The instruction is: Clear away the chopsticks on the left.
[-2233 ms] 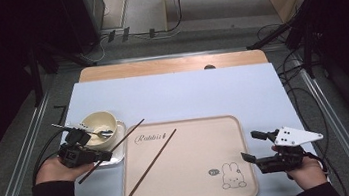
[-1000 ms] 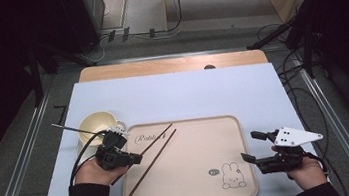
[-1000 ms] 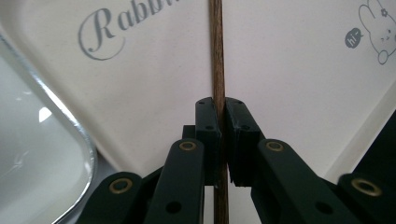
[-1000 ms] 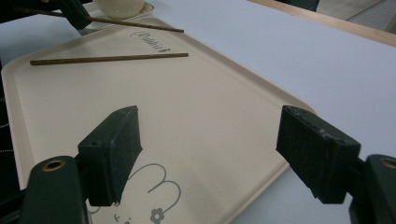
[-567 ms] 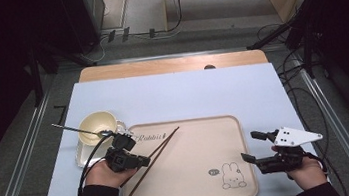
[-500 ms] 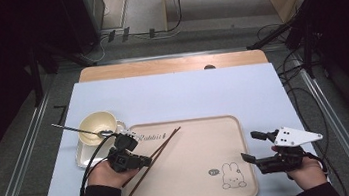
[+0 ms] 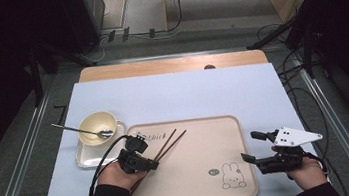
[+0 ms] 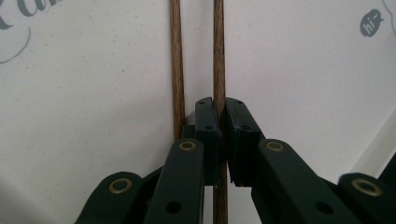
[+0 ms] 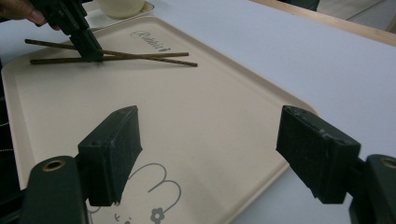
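Note:
Two brown chopsticks [image 7: 170,141] lie close together on the left part of a cream tray [image 7: 197,178] with a rabbit drawing. My left gripper [image 7: 153,164] points down onto the tray and is shut on one chopstick [image 8: 218,56]. The other chopstick [image 8: 175,70] lies free just beside the left jaw. In the right gripper view the left gripper [image 9: 86,44] stands over the crossed sticks at the tray's far end. My right gripper [image 7: 250,146] hovers over the tray's right edge, open, nothing between its jaws [image 9: 217,140].
A cream bowl [image 7: 97,127] with a metal spoon [image 7: 73,129] in it sits on a small metal tray [image 7: 83,159], left of the big tray. Everything rests on a white board [image 7: 187,91] with a wooden strip [image 7: 168,66] at its far edge.
My left gripper has carried its chopstick from beside the bowl to the right and down onto the tray, next to the other chopstick. The right gripper has stayed still.

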Available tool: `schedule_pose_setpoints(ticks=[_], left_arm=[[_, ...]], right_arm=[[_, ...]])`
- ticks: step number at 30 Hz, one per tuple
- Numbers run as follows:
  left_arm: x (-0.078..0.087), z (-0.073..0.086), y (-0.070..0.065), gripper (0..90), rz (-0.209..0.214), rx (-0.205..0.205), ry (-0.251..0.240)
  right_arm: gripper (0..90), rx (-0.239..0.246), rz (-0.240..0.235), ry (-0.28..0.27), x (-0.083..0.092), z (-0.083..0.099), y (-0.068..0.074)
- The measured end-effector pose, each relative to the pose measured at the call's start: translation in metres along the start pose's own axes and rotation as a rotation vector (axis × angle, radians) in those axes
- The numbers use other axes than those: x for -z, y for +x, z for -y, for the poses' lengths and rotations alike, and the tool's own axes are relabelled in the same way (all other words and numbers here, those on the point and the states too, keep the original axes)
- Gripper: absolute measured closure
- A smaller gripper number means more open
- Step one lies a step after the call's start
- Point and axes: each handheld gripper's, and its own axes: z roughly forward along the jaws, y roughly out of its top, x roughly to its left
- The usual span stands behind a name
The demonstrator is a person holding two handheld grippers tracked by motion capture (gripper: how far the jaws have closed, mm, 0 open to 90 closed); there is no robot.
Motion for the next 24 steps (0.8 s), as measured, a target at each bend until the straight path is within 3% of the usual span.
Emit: schedule_pose_setpoints(ticks=[5,17,24], left_arm=[[-0.0056,-0.0004,-0.0020,85.1,-0.012,-0.016,0.027],[-0.0061,0.0009,-0.0049,82.0,-0.018,-0.033,0.024],[0.0026,-0.0011,-0.0039,69.5,0.014,-0.041,-0.003]], right_arm=[[21.8,0.001,-0.001,0.000,0.0000,0.0000,-0.0001],[21.8,0.002,-0.001,-0.001,0.0001,0.0000,0.0000],[21.8,0.001,-0.004,-0.001,0.0004,-0.0001,-0.0003]])
